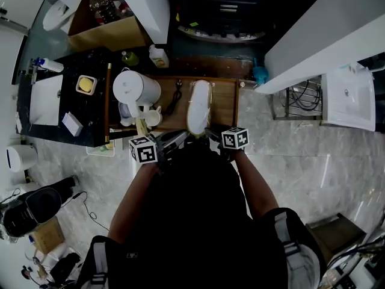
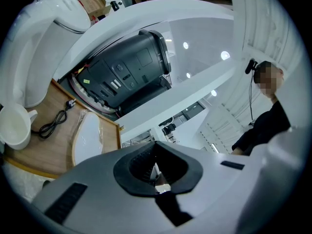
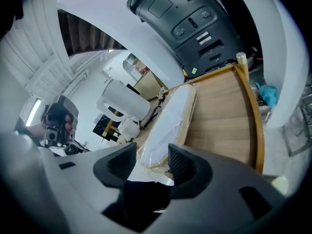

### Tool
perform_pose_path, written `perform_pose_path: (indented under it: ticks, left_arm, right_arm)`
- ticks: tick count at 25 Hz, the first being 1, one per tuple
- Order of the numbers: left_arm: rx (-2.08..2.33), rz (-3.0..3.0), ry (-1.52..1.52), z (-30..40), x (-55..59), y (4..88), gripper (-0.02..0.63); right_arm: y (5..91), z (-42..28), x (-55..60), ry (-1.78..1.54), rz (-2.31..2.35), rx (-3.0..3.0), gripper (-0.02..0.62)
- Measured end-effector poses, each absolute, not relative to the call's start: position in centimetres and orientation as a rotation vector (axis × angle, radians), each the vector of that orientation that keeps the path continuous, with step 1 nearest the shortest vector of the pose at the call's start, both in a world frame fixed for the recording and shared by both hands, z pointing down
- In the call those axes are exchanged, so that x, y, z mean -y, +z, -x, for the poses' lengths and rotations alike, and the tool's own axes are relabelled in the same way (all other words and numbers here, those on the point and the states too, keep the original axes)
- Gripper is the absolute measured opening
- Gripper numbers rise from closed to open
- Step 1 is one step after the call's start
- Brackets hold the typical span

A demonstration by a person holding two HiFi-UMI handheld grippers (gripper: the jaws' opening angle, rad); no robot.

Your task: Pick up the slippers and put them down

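White slippers wrapped in clear plastic [image 1: 198, 104] lie lengthwise on a wooden tray [image 1: 225, 104]. In the right gripper view the wrapped slippers [image 3: 168, 121] run away from me, and their near end sits between the jaws of my right gripper [image 3: 152, 155]. The pads stand apart and do not press on the slippers, so the gripper is open. In the head view my right gripper [image 1: 212, 135] is at the slippers' near end. My left gripper [image 2: 156, 147] is shut with nothing clearly held. It hovers beside and short of the slippers [image 2: 87, 138].
A white kettle [image 1: 133, 88], a cup [image 1: 153, 118] and a black power cord [image 1: 175, 98] share the tray's left half. A black appliance [image 3: 195, 23] sits beyond the tray's far rim. A dark countertop [image 1: 60, 101] lies left, a white counter [image 1: 319, 41] right.
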State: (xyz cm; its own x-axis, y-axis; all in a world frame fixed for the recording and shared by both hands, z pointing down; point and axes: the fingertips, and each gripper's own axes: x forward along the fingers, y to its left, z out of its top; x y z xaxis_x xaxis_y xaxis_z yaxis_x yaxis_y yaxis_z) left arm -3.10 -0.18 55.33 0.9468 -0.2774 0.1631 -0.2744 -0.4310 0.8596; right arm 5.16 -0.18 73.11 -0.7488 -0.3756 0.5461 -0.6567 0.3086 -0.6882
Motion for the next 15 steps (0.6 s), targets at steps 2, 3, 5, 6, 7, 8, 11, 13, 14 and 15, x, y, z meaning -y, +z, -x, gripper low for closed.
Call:
perform_pose_path:
  ticks: [2, 3, 5, 6, 7, 8, 11, 13, 14, 15]
  left_arm:
    - [0.392, -2.036, -0.005, 3.2, 0.2, 55.4, 0.011]
    - [0.392, -2.036, -0.005, 3.2, 0.3, 55.4, 0.011]
    - [0.391, -2.037, -0.003, 3.4, 0.5, 55.3, 0.011]
    - [0.391, -2.038, -0.004, 3.4, 0.5, 55.2, 0.011]
    - [0.391, -2.037, -0.005, 3.5, 0.6, 55.2, 0.011]
    - [0.392, -2.035, -0.006, 3.6, 0.7, 55.2, 0.011]
    - [0.398, -2.029, -0.009, 4.0, 0.7, 55.3, 0.011]
    - [0.404, -2.027, -0.009, 4.2, 0.8, 55.3, 0.011]
    - [0.407, -2.025, -0.009, 4.3, 0.8, 55.3, 0.011]
    - [0.41, -2.023, -0.008, 4.4, 0.8, 55.3, 0.011]
  right_arm:
    - [73.6, -5.1, 0.3, 1.421, -0.932, 2.284, 0.202]
    - [73.8, -5.0, 0.4, 1.418, -0.928, 2.28, 0.223]
    - [74.4, -4.8, 0.6, 1.409, -0.922, 2.271, 0.255]
    - [74.7, -4.7, 0.7, 1.41, -0.922, 2.265, 0.256]
    - [74.9, -4.7, 0.9, 1.416, -0.925, 2.259, 0.259]
    - [75.2, -4.7, 1.0, 1.423, -0.933, 2.252, 0.259]
    - [75.5, -4.6, 1.3, 1.445, -0.955, 2.233, 0.259]
    - [76.0, -4.6, 1.5, 1.458, -0.963, 2.22, 0.259]
    - [76.3, -4.6, 1.6, 1.47, -0.965, 2.212, 0.259]
    - [76.6, -4.6, 1.6, 1.486, -0.965, 2.202, 0.259]
